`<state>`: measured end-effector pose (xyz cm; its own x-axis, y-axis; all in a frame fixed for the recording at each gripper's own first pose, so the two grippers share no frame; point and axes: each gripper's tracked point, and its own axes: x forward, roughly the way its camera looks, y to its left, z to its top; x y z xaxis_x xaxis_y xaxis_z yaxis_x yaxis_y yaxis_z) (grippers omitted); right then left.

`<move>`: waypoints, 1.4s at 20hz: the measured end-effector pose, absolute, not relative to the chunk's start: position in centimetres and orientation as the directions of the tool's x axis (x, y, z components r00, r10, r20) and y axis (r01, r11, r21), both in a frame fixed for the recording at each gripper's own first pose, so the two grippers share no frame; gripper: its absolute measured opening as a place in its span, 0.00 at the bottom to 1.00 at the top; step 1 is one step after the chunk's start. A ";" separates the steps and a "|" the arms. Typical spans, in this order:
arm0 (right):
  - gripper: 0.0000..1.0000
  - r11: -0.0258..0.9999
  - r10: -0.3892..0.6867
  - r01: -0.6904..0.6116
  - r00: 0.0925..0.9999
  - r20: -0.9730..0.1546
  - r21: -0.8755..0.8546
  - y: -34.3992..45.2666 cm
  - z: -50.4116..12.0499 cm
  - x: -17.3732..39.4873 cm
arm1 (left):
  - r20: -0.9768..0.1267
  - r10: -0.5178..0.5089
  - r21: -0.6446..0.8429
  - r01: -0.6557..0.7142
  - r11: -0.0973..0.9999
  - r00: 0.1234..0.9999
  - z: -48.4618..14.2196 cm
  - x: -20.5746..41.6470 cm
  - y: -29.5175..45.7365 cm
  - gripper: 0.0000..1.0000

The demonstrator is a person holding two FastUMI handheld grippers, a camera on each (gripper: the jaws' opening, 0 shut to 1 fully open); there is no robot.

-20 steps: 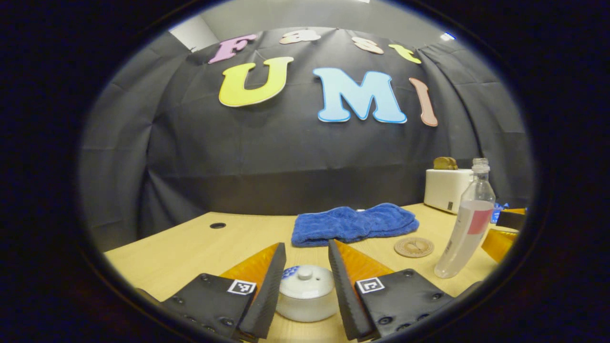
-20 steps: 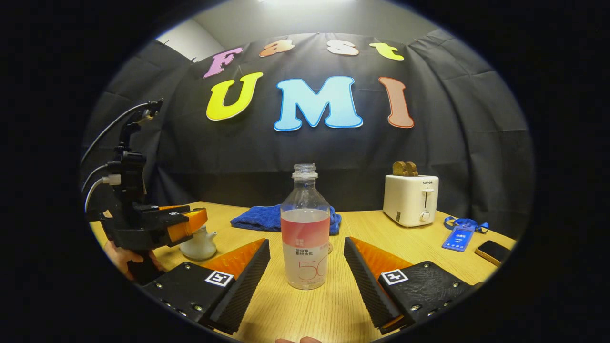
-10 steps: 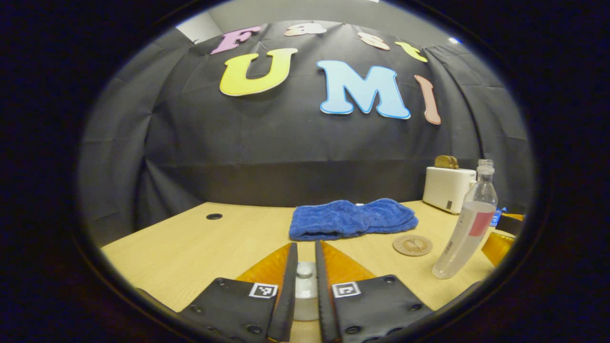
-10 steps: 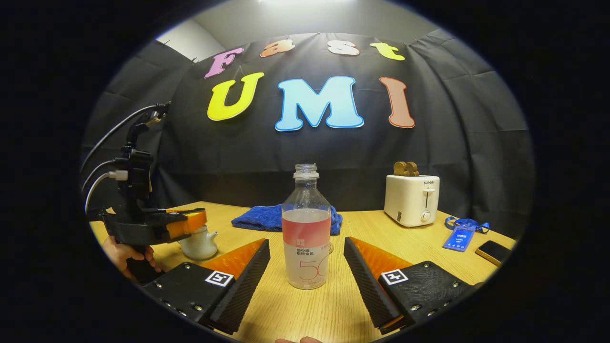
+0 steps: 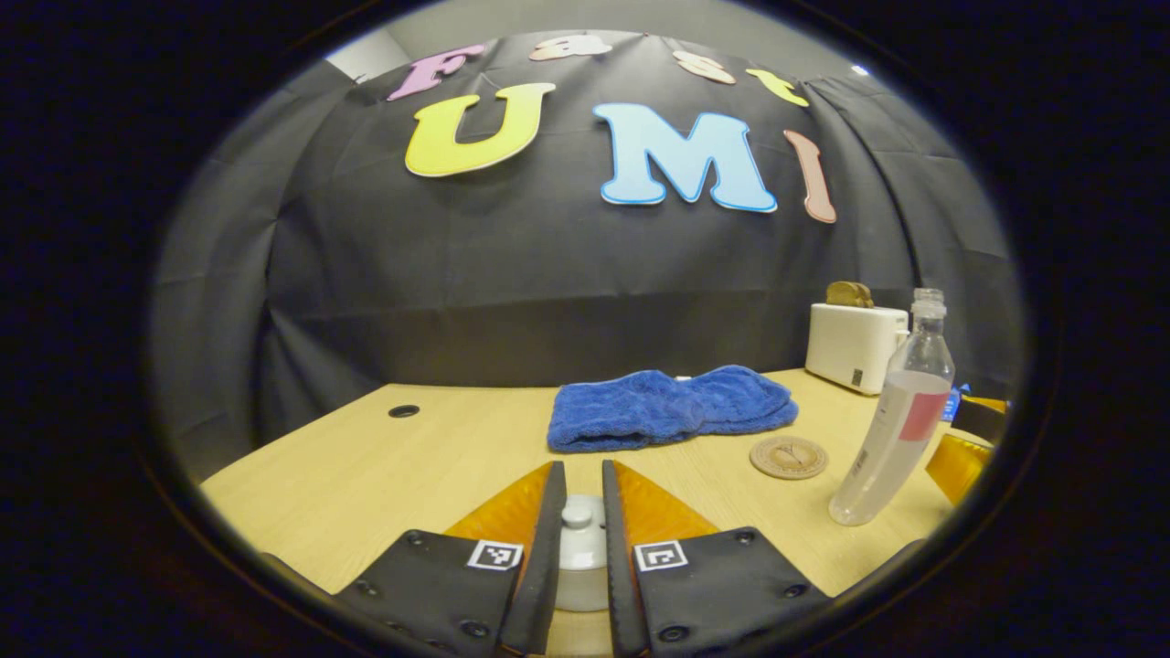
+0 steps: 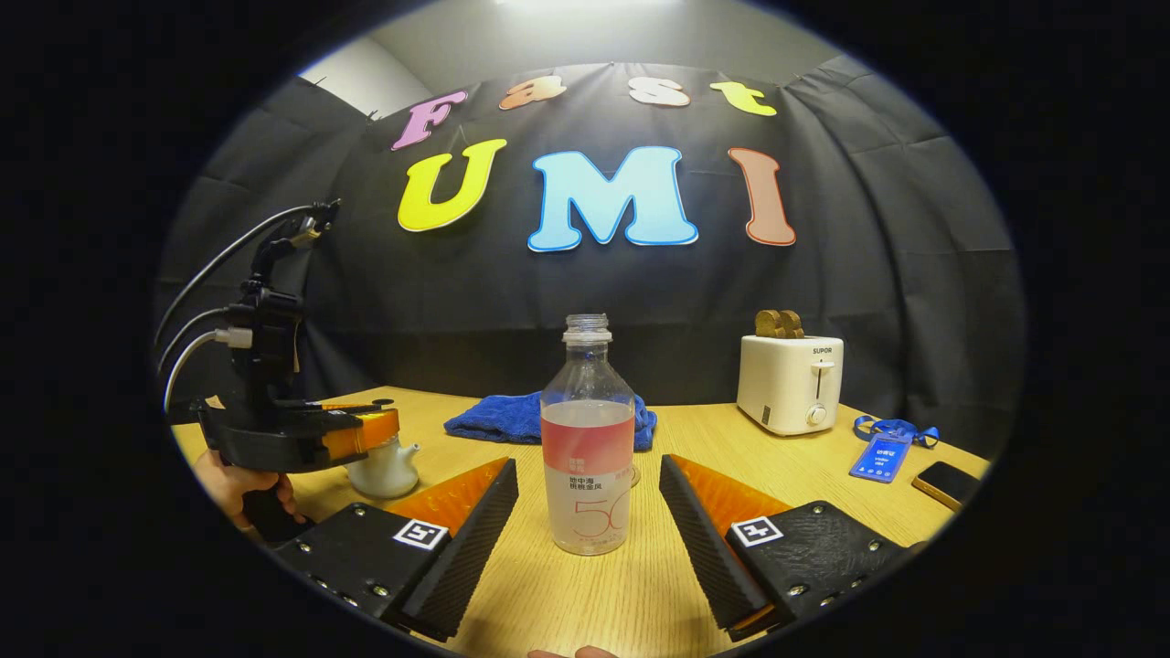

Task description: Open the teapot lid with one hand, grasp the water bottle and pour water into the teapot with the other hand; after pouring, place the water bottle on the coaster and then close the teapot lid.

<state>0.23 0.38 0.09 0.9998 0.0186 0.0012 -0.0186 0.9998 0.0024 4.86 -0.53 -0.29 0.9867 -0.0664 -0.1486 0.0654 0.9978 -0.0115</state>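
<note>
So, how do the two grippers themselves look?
Both the left gripper and the right gripper have two wedge-shaped fingers with ribbed inner pads, on black plates with screws and a square black-and-white marker each. In the right gripper view, the left gripper has a black body, a black mast and pale cables with a white plug.

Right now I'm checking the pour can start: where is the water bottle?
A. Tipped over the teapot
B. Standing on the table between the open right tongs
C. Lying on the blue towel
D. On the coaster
B: the water bottle stands upright on the table, with the right tongs open either side, untouched.
</note>
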 end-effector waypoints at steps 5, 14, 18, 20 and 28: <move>0.97 1.000 0.021 -0.021 1.000 0.001 0.002 0.4 0.1 0.2 | -0.157 -0.078 -0.034 0.074 0.997 0.985 -0.8 5.2 -0.5 0.18; 0.97 1.000 0.024 -0.024 1.000 -0.001 0.003 0.4 0.2 0.2 | -0.131 -0.078 -0.058 0.071 0.996 0.988 -0.2 5.2 -0.3 0.12; 0.97 1.000 0.024 -0.024 1.000 -0.001 0.002 0.4 0.2 0.1 | -0.104 -0.073 -0.067 0.066 0.996 0.992 0.7 4.9 0.0 0.12; 0.97 1.000 0.025 -0.025 1.000 0.000 0.001 0.5 0.2 0.1 | -0.064 -0.063 -0.057 0.059 0.997 0.996 2.1 4.7 0.4 0.11; 0.97 0.998 -0.028 0.028 1.000 0.010 -0.055 0.0 0.5 1.9 | -0.020 -0.068 -0.083 0.067 0.994 0.997 4.0 3.3 1.1 0.12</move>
<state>1.89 0.01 0.51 0.9996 -0.0277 0.0098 0.0282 0.9981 -0.0549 3.32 1.10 4.00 0.9975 -0.0684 -0.0198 0.0666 0.9943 -0.0832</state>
